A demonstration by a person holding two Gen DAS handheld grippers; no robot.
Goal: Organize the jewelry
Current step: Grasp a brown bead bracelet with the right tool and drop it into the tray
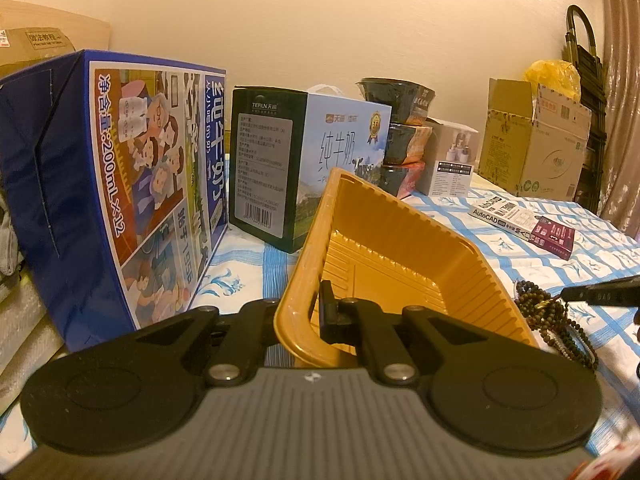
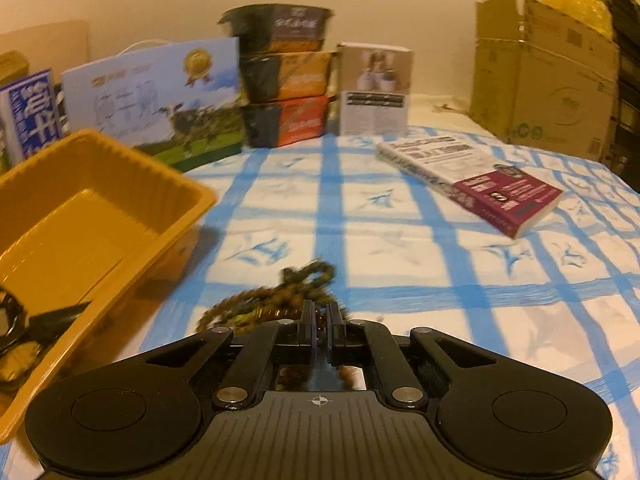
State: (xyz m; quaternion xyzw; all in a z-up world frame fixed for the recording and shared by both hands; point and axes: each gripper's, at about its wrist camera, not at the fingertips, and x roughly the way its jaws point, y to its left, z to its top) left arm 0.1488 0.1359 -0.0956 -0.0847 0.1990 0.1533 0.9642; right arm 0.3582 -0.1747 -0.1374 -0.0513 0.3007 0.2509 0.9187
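Observation:
A yellow plastic tray [image 1: 400, 248] is tilted up off the table; my left gripper [image 1: 308, 312] is shut on its near rim. The tray is empty inside and also shows at the left of the right wrist view [image 2: 80, 216]. A dark beaded necklace [image 2: 272, 304] lies bunched on the blue-checked cloth just right of the tray. My right gripper [image 2: 320, 320] is shut on the necklace's near end. In the left wrist view the beads [image 1: 556, 320] show at the right, with the right gripper's fingers [image 1: 600, 292] on them.
Milk cartons [image 1: 120, 184] [image 1: 304, 160] stand close behind and left of the tray. Stacked noodle bowls [image 2: 288, 76], a small white box [image 2: 376, 88] and a cardboard box [image 2: 544, 76] line the back. A book [image 2: 480, 180] lies at the right on the cloth.

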